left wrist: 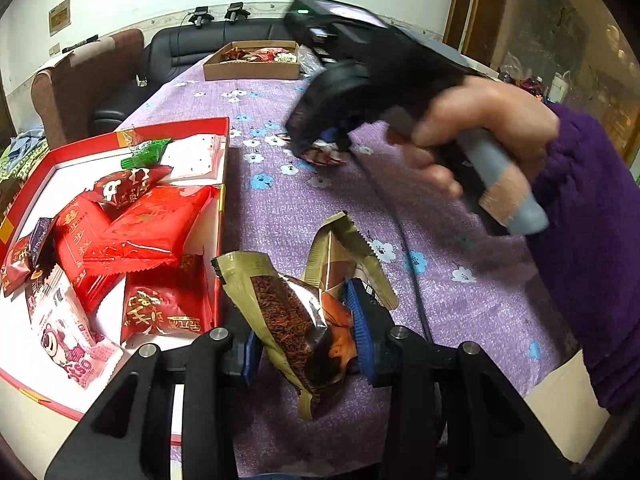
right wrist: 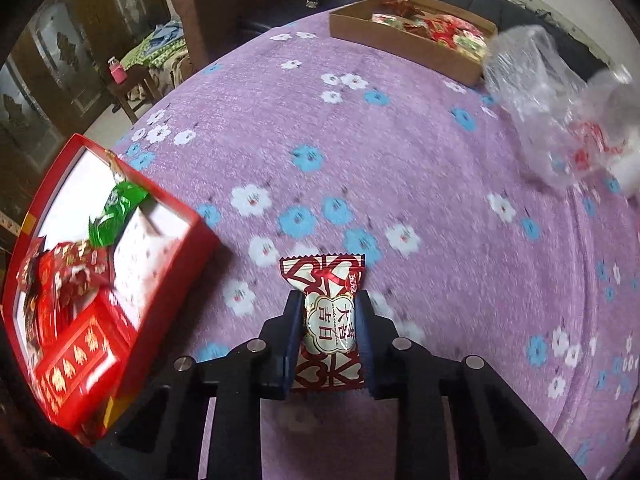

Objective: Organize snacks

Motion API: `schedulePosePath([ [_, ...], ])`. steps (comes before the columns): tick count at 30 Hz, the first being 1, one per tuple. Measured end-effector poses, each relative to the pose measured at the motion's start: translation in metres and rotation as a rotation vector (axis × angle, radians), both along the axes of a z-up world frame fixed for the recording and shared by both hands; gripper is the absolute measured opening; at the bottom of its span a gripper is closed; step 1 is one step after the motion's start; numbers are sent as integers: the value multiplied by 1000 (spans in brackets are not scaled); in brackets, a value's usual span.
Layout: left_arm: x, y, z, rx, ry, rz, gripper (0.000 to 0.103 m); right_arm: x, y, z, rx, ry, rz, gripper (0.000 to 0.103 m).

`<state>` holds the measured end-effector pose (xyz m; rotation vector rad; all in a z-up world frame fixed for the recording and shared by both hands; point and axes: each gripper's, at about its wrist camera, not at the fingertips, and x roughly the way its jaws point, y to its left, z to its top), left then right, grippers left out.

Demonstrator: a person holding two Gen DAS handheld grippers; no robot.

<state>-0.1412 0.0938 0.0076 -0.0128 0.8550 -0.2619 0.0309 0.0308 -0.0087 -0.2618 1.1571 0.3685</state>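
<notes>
My left gripper (left wrist: 306,334) is shut on a gold and brown snack packet (left wrist: 296,316), held above the purple cloth just right of the red box (left wrist: 222,216). The red box holds several red, green and pink snack packs (left wrist: 148,224). My right gripper (right wrist: 327,320) is shut on a small red and white candy packet (right wrist: 326,320) above the cloth, right of the red box (right wrist: 172,264). The right gripper also shows in the left wrist view (left wrist: 320,152), blurred, with the candy packet (left wrist: 324,156) in it.
A brown cardboard tray (left wrist: 250,70) of snacks sits at the table's far end, also in the right wrist view (right wrist: 400,46). A crumpled clear plastic bag (right wrist: 560,100) lies at the right. The purple flowered tablecloth (right wrist: 400,168) covers the table. A dark sofa (left wrist: 180,52) stands behind.
</notes>
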Motion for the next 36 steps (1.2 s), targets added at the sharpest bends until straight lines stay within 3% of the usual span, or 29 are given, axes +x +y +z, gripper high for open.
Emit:
schedulePosePath([
  [17, 10, -2, 0, 9, 21, -16, 37, -52, -85, 13, 58, 32, -150, 25],
  [26, 15, -4, -2, 14, 29, -24, 37, -53, -85, 11, 48, 9, -161, 25],
  [36, 20, -11, 0, 47, 36, -48, 37, -60, -93, 11, 120, -19, -184, 26],
])
